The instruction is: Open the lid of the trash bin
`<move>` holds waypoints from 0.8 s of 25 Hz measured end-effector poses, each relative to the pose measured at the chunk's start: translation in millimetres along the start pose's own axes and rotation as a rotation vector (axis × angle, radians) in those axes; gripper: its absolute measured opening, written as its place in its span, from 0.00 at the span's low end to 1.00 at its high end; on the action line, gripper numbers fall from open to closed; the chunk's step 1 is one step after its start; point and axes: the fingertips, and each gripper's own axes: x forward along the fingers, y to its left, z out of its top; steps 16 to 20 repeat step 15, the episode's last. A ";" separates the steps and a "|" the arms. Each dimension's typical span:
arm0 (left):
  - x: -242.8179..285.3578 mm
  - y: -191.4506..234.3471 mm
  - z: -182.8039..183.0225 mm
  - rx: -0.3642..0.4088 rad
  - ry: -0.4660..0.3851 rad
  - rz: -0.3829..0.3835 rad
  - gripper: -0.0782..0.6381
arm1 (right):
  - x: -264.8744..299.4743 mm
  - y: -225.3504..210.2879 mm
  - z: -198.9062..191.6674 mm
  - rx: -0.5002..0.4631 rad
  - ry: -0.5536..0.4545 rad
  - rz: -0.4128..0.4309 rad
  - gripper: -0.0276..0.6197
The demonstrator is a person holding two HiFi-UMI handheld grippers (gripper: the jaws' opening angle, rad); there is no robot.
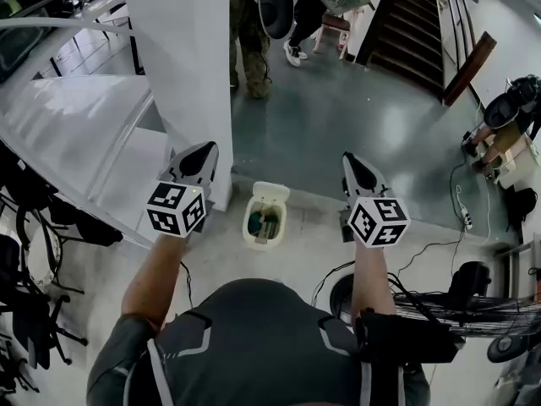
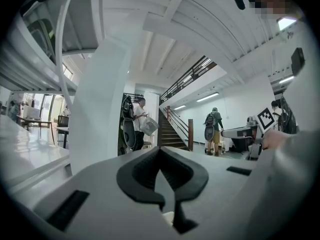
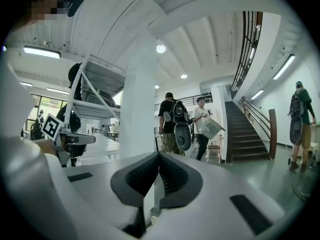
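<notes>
A small cream trash bin (image 1: 265,215) stands on the floor straight below me, between my two arms. Its lid (image 1: 270,190) is tipped up at the far side, and green and brown rubbish shows inside. My left gripper (image 1: 204,150) hovers up and to the left of the bin, close to the white pillar, shut and holding nothing. To the right of the bin my right gripper (image 1: 352,162) is also shut and empty. Both point level, out across the hall. In the left gripper view the left gripper (image 2: 159,160) has its pads together; in the right gripper view the right gripper (image 3: 159,160) does too.
A white pillar (image 1: 182,57) rises just left of the bin, with a white table (image 1: 68,117) and dark chairs (image 1: 34,311) beyond. Cables (image 1: 423,252) and gear lie on the floor at right. People (image 1: 249,41) stand at the back near a staircase (image 1: 414,24).
</notes>
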 end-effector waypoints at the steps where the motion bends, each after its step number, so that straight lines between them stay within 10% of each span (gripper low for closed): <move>1: -1.0 -1.1 0.5 0.002 -0.002 0.001 0.12 | -1.6 0.5 0.5 -0.003 -0.001 0.000 0.09; 20: -11.5 -6.9 6.3 0.015 -0.027 0.012 0.12 | -9.9 8.4 4.8 -0.008 -0.007 0.014 0.09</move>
